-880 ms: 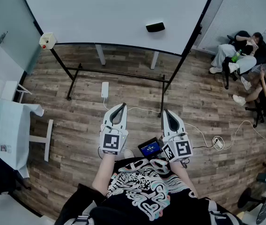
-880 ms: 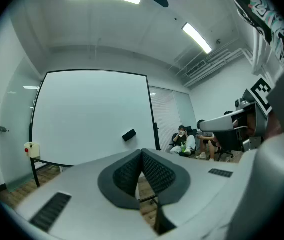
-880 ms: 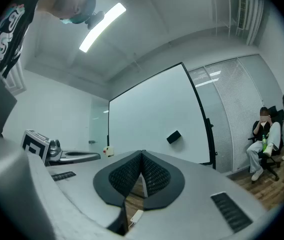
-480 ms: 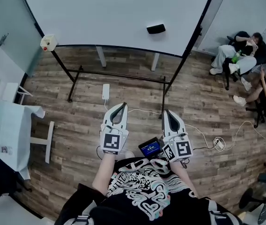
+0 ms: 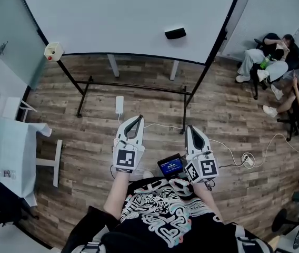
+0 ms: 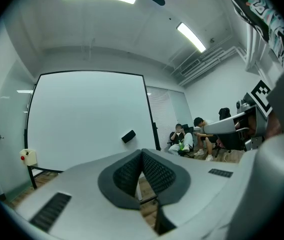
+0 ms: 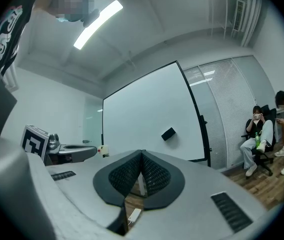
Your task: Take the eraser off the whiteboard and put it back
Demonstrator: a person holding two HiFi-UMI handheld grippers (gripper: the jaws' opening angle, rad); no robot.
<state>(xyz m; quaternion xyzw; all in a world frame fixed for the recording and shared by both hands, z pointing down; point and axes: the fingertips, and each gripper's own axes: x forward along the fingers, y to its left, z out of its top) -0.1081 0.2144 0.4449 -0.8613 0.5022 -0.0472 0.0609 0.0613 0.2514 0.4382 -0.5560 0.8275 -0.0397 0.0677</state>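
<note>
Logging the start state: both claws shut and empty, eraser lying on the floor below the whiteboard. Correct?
No: the eraser is on the whiteboard, not the floor; the head view shows it. The left claw and right claw are shut and empty.

A black rectangular eraser (image 5: 175, 33) stands out against the white, black-framed whiteboard (image 5: 128, 15), with a brown wood-plank floor (image 5: 91, 130) beneath. The pale grey left gripper (image 5: 137, 118) and pale grey right gripper (image 5: 188, 126) have dark grey dimpled pads and black-and-white square markers. The person's black T-shirt (image 5: 160, 215) bears a swirling white-and-teal print.
</note>
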